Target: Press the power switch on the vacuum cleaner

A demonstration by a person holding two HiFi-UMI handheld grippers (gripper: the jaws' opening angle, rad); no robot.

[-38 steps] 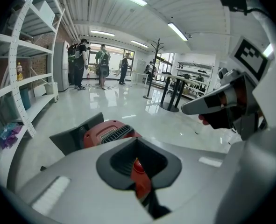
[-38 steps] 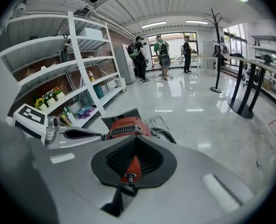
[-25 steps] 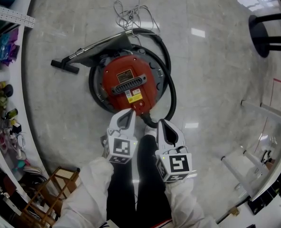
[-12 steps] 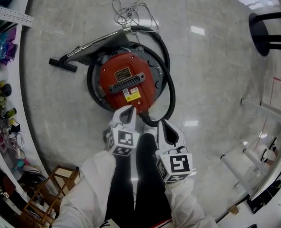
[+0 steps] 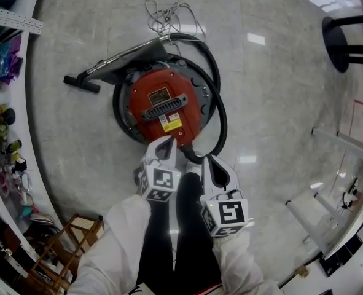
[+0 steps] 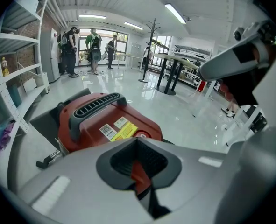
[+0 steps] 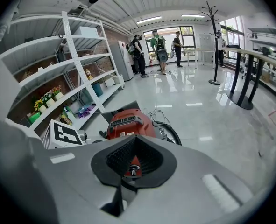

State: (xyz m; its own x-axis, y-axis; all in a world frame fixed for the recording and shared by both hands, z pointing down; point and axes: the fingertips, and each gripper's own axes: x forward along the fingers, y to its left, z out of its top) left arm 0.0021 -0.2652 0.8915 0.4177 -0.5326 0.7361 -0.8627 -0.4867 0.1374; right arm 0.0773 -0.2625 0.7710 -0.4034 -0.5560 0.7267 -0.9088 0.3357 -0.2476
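On the floor (image 5: 279, 91), ahead of the person's legs: the red vacuum cleaner (image 5: 163, 106), with the black hose (image 5: 221, 121) curled round its far and right sides. At its near edge, tip just over the red top: the left tool (image 5: 164, 147), jaws closed together, holding nothing. A little back from that edge and to its right, beside the hose: the right tool (image 5: 213, 165), also closed and empty. Probably the power switch (image 6: 142, 135): a small round button on the near rim, directly in front of the left tip. Risks from here: slipping off the rounded top if pressed at an angle, landing on the yellow label (image 6: 123, 130) beside the button, or pushing the whole body away across the smooth floor instead of clicking. Better to press straight down, slowly.
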